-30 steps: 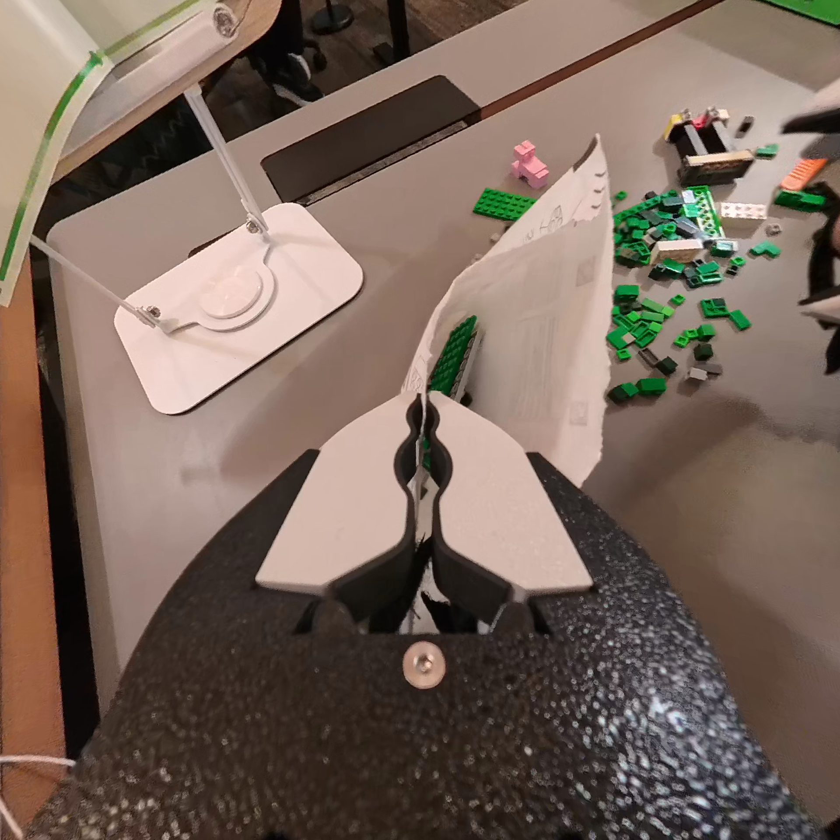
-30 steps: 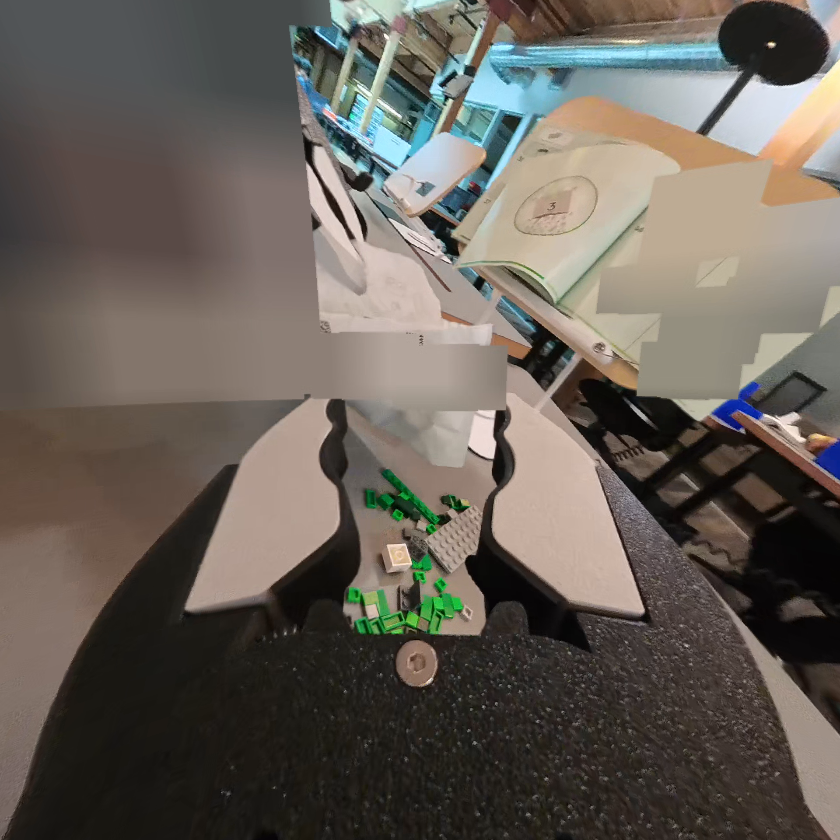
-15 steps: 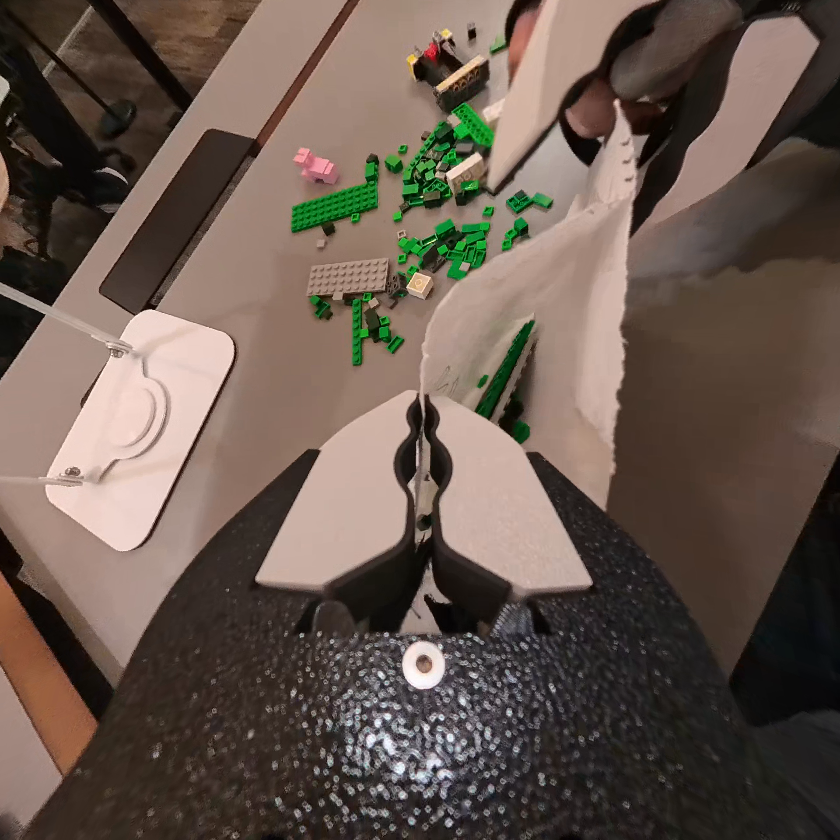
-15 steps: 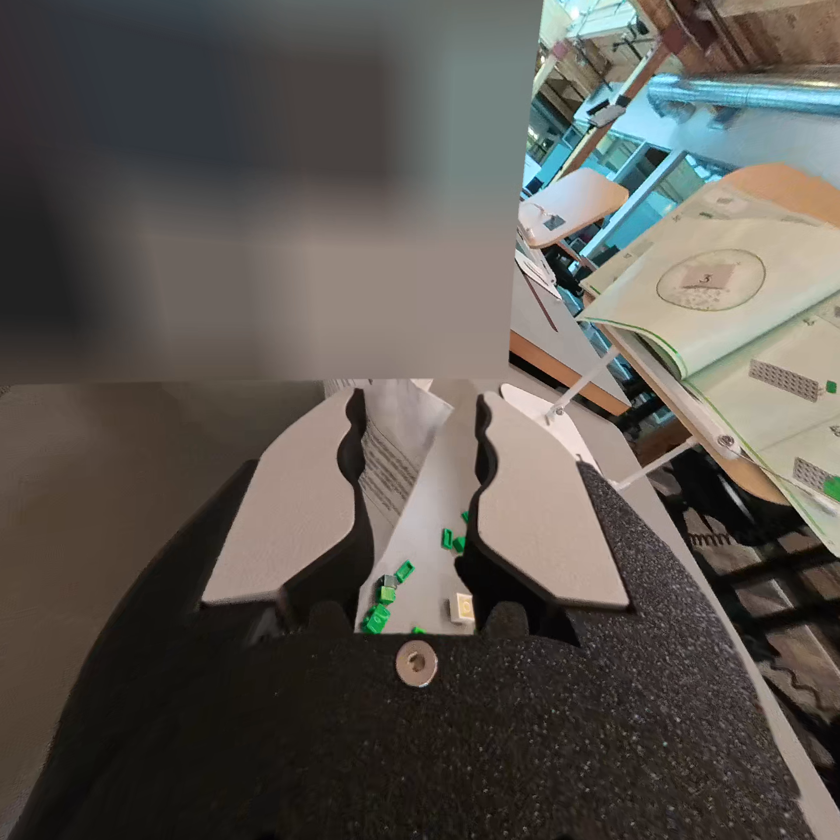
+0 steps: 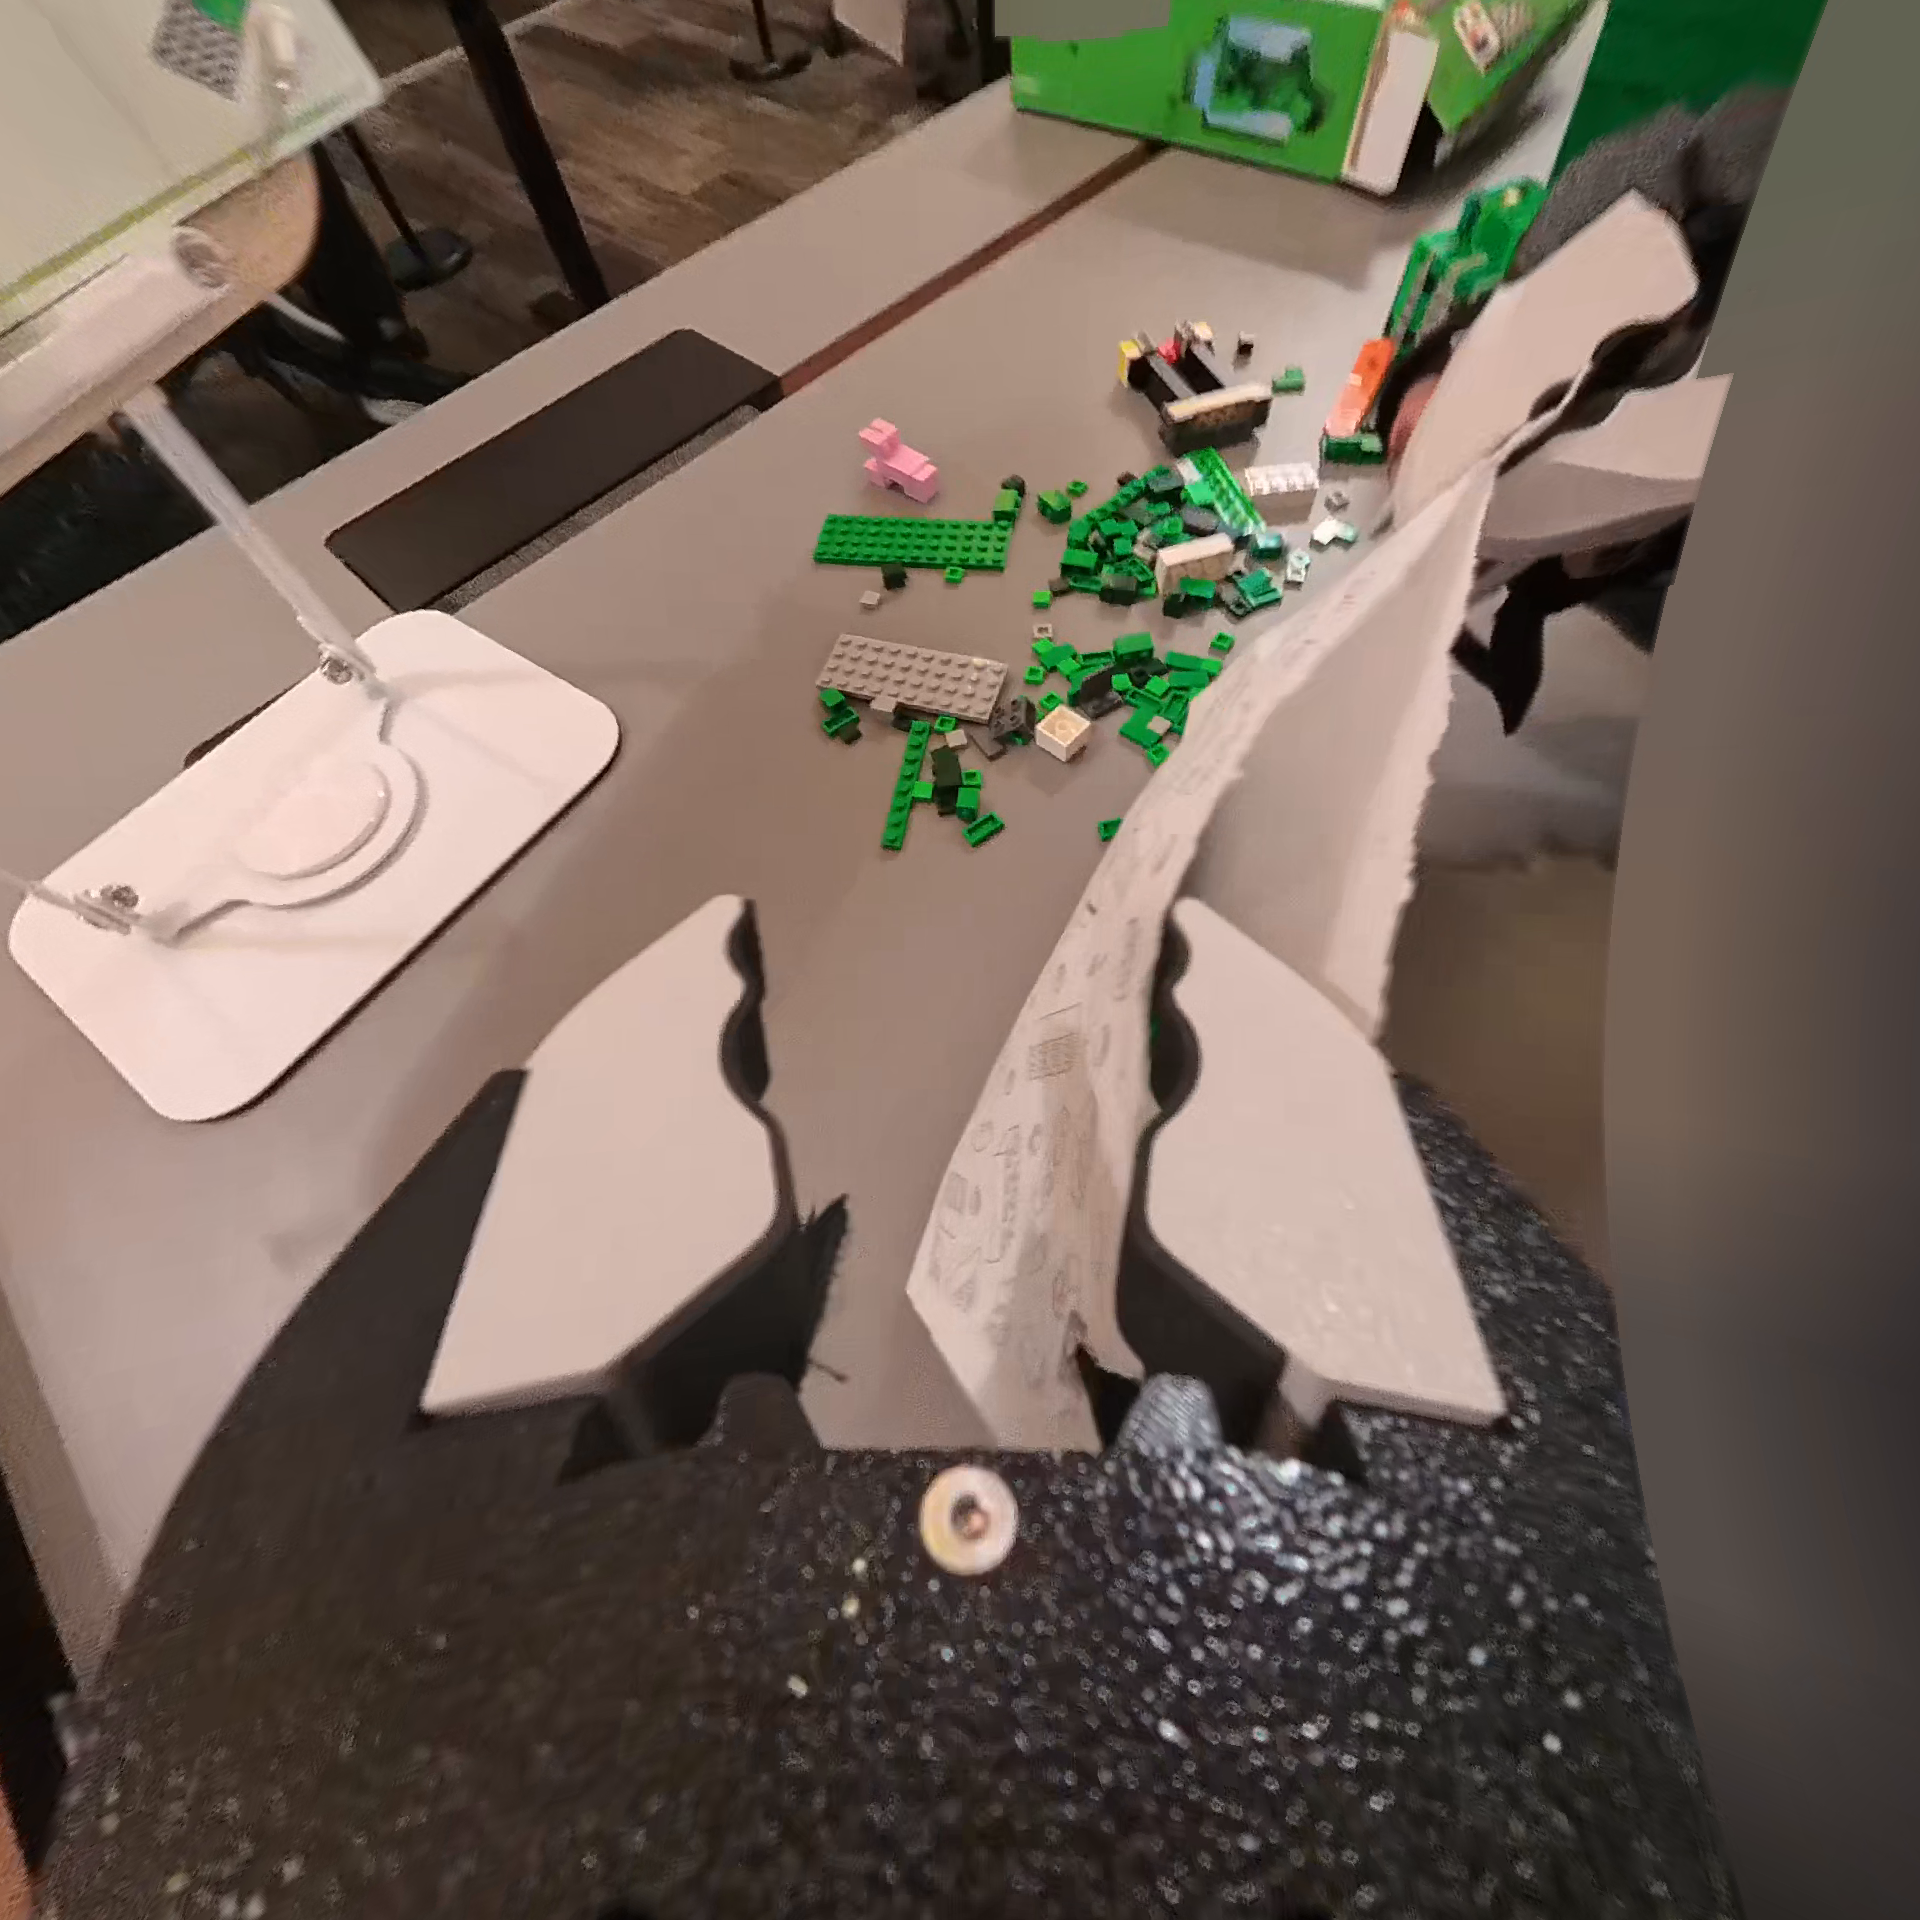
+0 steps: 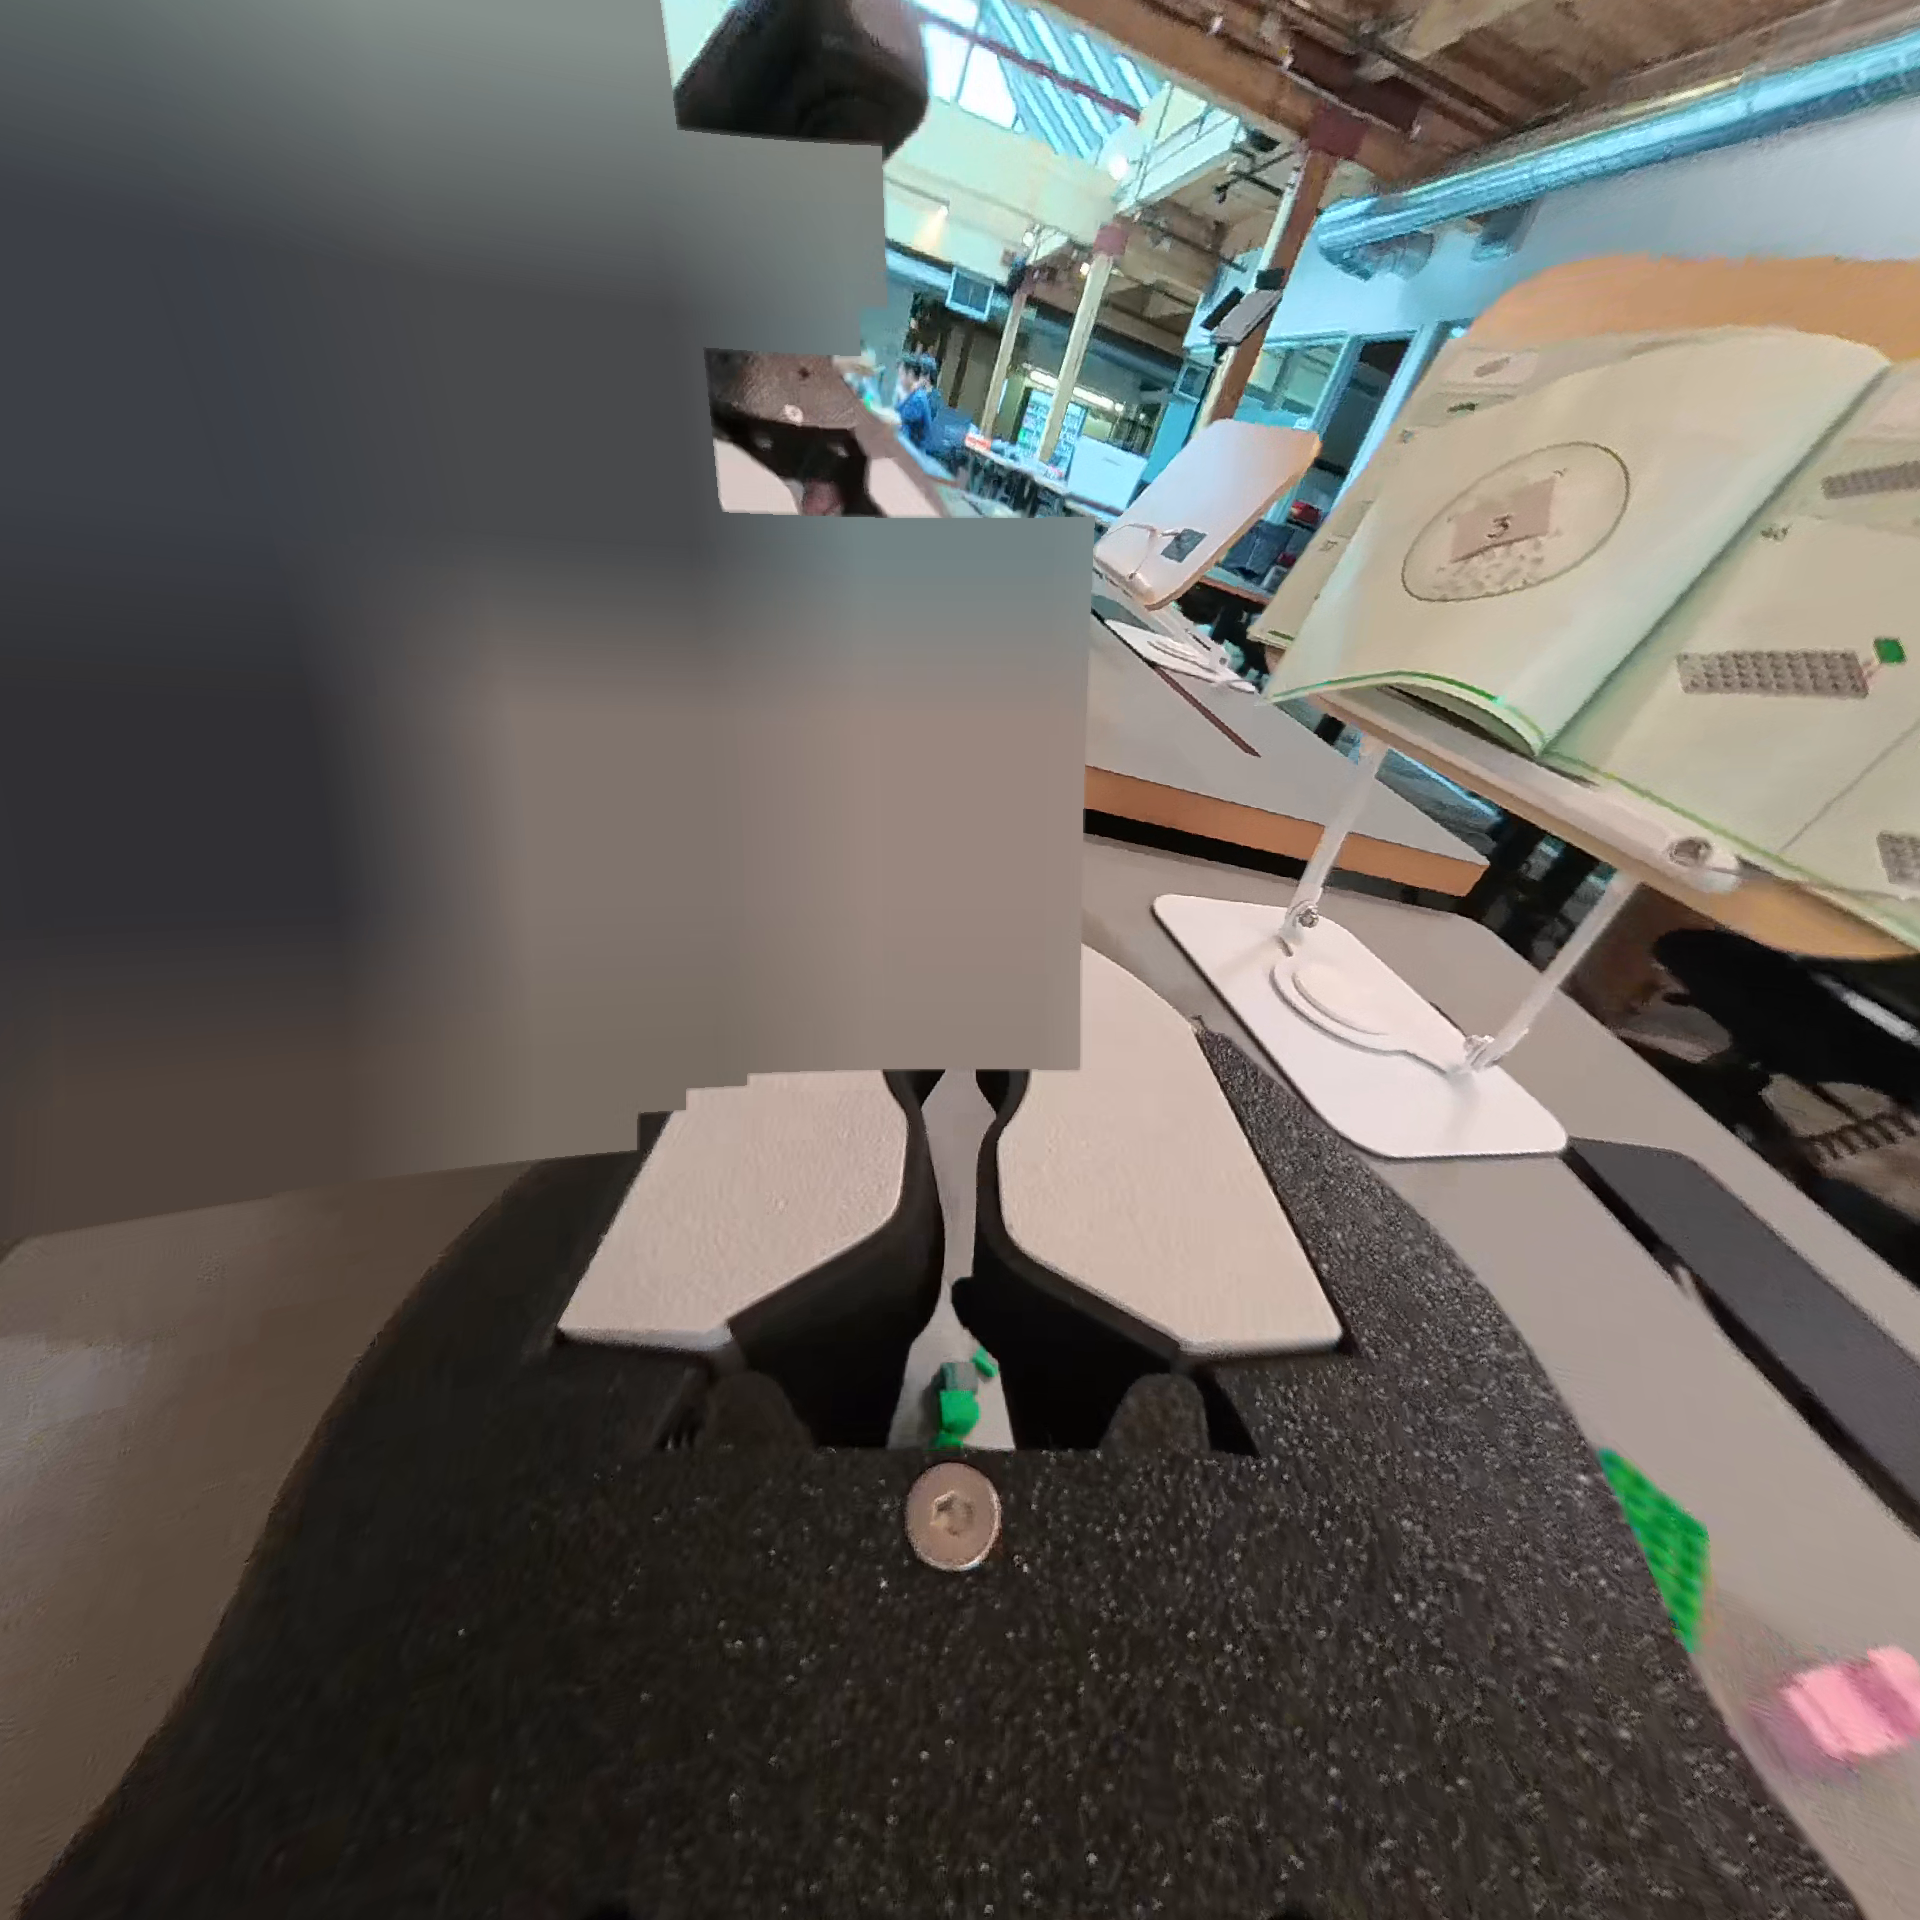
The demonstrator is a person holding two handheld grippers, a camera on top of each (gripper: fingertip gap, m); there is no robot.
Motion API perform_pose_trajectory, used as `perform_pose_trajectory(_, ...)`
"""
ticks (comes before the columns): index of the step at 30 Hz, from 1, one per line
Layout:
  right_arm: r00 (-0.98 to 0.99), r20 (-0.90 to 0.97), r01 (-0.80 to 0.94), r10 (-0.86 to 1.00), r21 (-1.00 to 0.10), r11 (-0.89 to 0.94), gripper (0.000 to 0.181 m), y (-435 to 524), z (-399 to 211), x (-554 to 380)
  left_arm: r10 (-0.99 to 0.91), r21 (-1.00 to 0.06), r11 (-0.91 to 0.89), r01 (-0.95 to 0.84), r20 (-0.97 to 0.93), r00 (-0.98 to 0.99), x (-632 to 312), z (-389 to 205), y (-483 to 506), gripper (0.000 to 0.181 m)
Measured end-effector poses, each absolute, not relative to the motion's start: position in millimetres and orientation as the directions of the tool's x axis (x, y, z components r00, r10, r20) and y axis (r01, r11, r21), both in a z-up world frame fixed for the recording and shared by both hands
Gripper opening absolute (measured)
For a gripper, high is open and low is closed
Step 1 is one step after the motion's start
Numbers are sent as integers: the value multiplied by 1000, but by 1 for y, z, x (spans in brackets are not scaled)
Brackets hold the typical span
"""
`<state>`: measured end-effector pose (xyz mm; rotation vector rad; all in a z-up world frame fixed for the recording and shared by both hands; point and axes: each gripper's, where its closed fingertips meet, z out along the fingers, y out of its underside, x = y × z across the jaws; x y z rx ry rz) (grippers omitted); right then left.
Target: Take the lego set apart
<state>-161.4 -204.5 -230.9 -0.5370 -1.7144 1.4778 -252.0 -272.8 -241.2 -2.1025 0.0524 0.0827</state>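
Left gripper fingers stood wide apart, gripping nothing; 0.5 s before they were pinched shut on the white paper bag. Bag edge lay against the inner face of the left gripper's right-hand finger. Right gripper had clamped the bag's far top edge; in its own view its fingers were nearly closed with a white strip between them, tips hidden by a blur patch. 0.5 s before those fingers were apart. Lego set lay taken apart on the grey bench: loose green pieces, a green plate, a grey plate, a pink pig figure, a black and tan sub-build. White stand base sat at the bench's left, a black inset panel behind it. Green box at the far edge. Right wrist view showed an open instruction booklet on the stand, more benches and a ceiling duct beyond.
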Motion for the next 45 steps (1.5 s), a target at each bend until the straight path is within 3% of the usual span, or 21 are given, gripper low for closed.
perform_pose_trajectory(1, -598, 259, -169, 759, -966, 196, 0, -202, -230, -163, 5, -872, -488, -44, -54, 999, -255, -239, -276, 80)
perform_pose_trajectory(4, -602, 166, -138, 781, -985, 103, 0, -196, -229, -166, 25, -910, -411, 59, 54, 998, -263, -233, -285, 103)
perform_pose_trajectory(6, -607, 117, -114, 786, -992, 59, 0, -196, -229, -169, 2, -929, -356, 105, 111, 994, -264, -227, -287, 108)
perform_pose_trajectory(18, -543, 151, -165, 826, -984, 72, 0, -179, -204, -159, 60, -995, -101, 4, -2, 998, -278, -184, -295, 92)
perform_pose_trajectory(22, -443, 139, -174, 886, -982, 67, 0, -156, -186, -152, -79, -998, -55, 32, 37, 996, -254, -176, -290, 99)
perform_pose_trajectory(25, -383, 100, -182, 918, -983, 31, 0, -145, -174, -149, -217, -992, -106, 71, 93, 972, -227, -182, -280, 125)
perform_pose_trajectory(27, -329, 70, -191, 942, -982, 6, 0, -137, -167, -147, -248, -977, -212, -15, 39, 968, -217, -203, -271, 143)
perform_pose_trajectory(31, -280, 48, -230, 959, -973, -19, 0, -133, -151, -141, -337, -950, -267, -159, -62, 939, -200, -227, -255, 146)
perform_pose_trajectory(34, -301, 65, -250, 951, -968, -13, 0, -143, -146, -138, -352, -959, -221, -180, -93, 931, -198, -228, -239, 119)
perform_pose_trajectory(36, -295, 64, -245, 953, -969, -11, 0, -144, -147, -137, -361, -951, -223, -215, -125, 924, -196, -231, -232, 70)
perform_pose_trajectory(40, -286, 89, -249, 954, -968, 16, 0, -146, -153, -128, -411, -928, -211, -306, -200, 889, -186, -233, -228, 0)
perform_pose_trajectory(43, -294, 128, -257, 947, -965, 51, 0, -147, -161, -116, -398, -923, -214, -321, -217, 891, -188, -233, -227, 0)
perform_pose_trajectory(45, -297, 158, -250, 942, -965, 83, 13, -148, -167, -106, -396, -922, -211, -325, -223, 891, -189, -233, -228, 0)
